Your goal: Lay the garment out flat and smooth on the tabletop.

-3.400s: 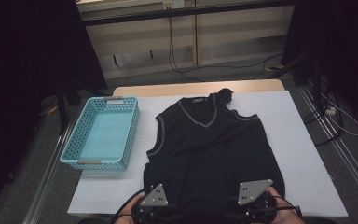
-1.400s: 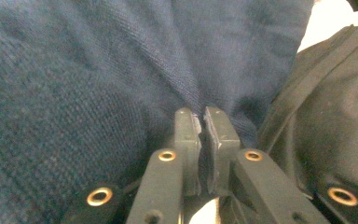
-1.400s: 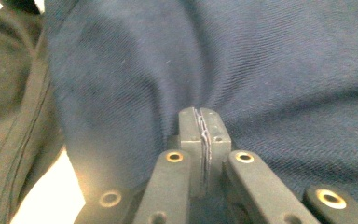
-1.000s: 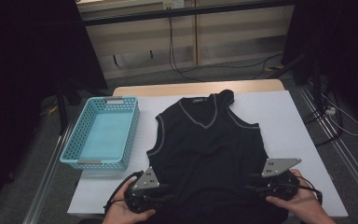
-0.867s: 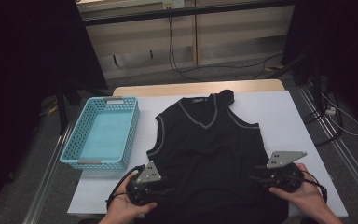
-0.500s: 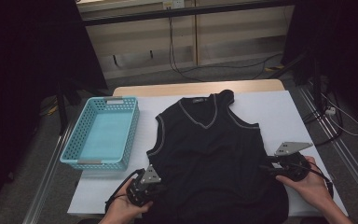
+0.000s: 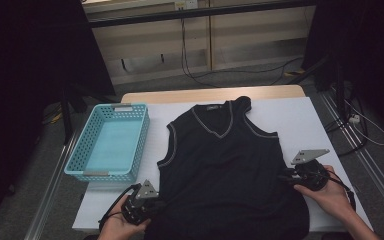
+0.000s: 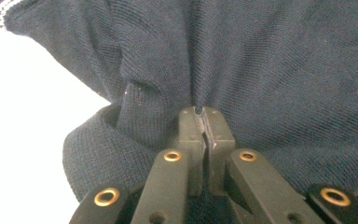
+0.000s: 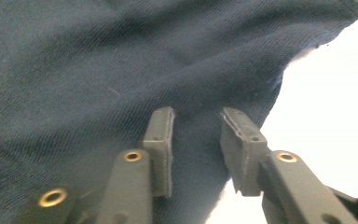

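At seven o'clock our left gripper (image 8: 204, 122) pinches the vest (image 7: 225, 170); the right gripper (image 9: 196, 135), open, should close deeper on the edge.

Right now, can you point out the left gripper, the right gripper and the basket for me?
left gripper (image 8: 204, 116): left gripper view, between its fingertips, shut on the vest's fabric.
right gripper (image 9: 196, 122): right gripper view, in the gap between its open fingertips, over the vest.
basket (image 7: 141, 145): high view, on its right wall.
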A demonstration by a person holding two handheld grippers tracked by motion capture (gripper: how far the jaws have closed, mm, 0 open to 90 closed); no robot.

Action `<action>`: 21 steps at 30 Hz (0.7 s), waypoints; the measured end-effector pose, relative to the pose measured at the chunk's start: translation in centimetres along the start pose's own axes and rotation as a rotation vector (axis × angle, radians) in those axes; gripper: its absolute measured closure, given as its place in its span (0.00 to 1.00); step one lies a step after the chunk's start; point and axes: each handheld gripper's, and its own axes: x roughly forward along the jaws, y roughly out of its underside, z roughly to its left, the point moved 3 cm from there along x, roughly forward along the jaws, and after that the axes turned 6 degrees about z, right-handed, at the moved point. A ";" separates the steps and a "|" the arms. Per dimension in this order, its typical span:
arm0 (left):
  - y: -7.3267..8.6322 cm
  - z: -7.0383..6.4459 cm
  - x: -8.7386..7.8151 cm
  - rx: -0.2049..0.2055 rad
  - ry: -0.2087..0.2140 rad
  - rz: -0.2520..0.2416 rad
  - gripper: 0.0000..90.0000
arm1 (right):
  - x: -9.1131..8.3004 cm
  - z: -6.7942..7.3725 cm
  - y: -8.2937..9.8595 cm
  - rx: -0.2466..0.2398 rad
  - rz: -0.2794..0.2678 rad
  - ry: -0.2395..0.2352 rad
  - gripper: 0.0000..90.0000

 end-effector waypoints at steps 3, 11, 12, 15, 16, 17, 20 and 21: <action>0.0 0.1 0.0 -0.007 0.011 -0.007 0.97 | -0.2 0.2 0.2 -0.009 0.007 -0.023 0.99; 0.0 0.3 -0.1 -0.011 0.022 -0.012 0.96 | -1.7 0.3 2.0 -0.012 0.016 -0.012 1.00; 0.0 0.3 -0.1 -0.010 0.022 -0.010 0.96 | -2.0 0.2 2.5 -0.003 0.014 -0.014 1.00; -0.1 0.3 0.0 -0.006 0.023 -0.016 0.94 | -2.9 -0.1 3.7 0.022 -0.007 -0.018 1.00; -0.1 0.2 0.0 -0.005 0.025 -0.017 0.92 | -3.1 0.0 4.0 0.022 -0.009 -0.021 1.00; -0.1 0.2 -0.1 -0.002 0.022 -0.018 0.91 | -3.3 0.1 4.2 0.019 -0.006 -0.017 1.00; 0.0 0.3 -0.3 -0.003 0.021 -0.017 0.90 | -4.1 0.6 4.8 -0.003 0.013 -0.010 1.00; 0.0 0.3 -0.3 -0.004 0.021 -0.018 0.90 | -4.4 0.8 5.1 -0.013 0.024 -0.008 1.00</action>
